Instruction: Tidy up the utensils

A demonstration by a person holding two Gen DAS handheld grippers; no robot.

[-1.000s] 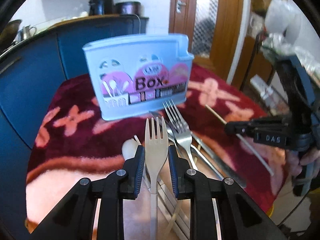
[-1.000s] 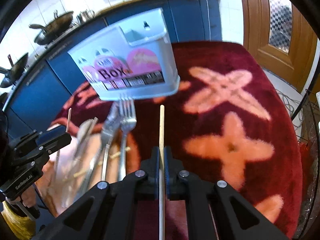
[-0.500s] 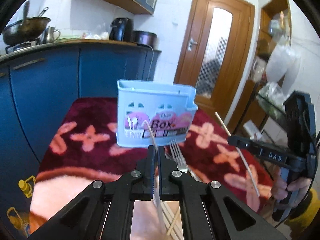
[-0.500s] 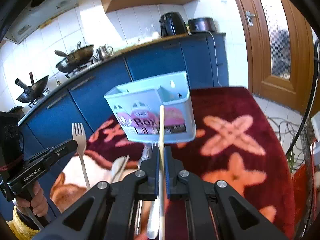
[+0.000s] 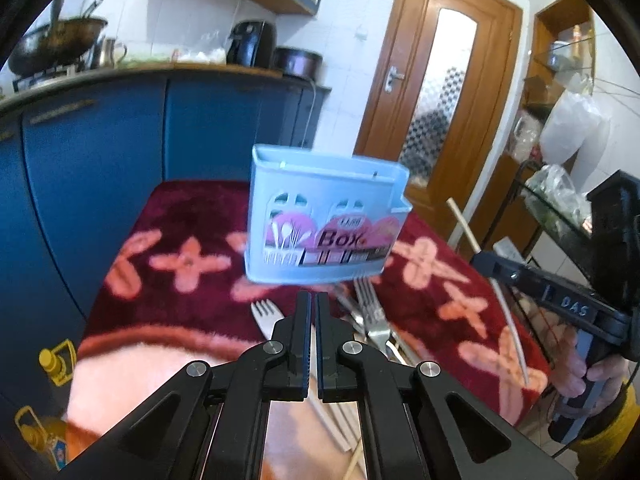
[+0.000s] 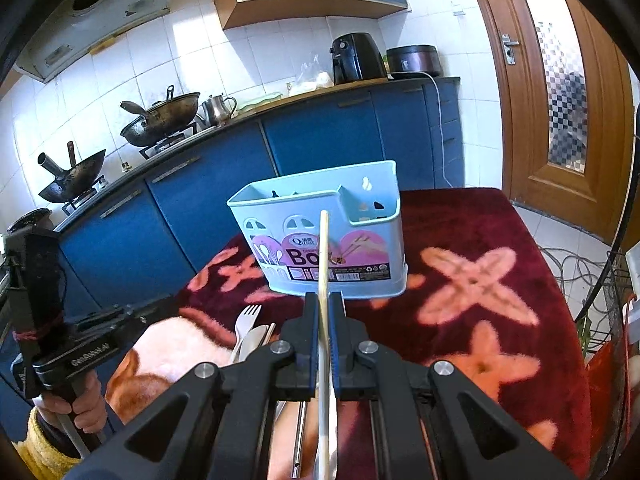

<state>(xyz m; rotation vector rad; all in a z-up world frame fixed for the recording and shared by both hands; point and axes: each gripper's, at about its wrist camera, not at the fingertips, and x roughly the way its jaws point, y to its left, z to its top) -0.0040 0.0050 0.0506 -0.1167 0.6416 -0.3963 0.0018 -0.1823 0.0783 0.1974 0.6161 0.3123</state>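
A light blue utensil box [image 5: 324,224] stands upright on the red flowered table cover [image 5: 180,216]; it also shows in the right wrist view [image 6: 324,236]. My left gripper [image 5: 312,304] is shut and holds nothing I can see. A pale fork [image 5: 266,316] lies on the cover just left of its fingertips. My right gripper [image 6: 325,304] is shut on a wooden chopstick [image 6: 324,256] that points up toward the box. Metal forks [image 5: 370,312] and other utensils lie in a pile in front of the box.
Blue kitchen cabinets [image 6: 320,140] run behind the table, with woks [image 6: 164,116] on the stove. A wooden door [image 5: 432,92] is at the right. A wire rack [image 6: 612,312] stands by the table's right edge. My right gripper shows in the left wrist view [image 5: 560,304].
The pale fork that my left gripper held is out of its jaws and lies on the cover. Both grippers have risen and tilted up, the right one still holding the chopstick.
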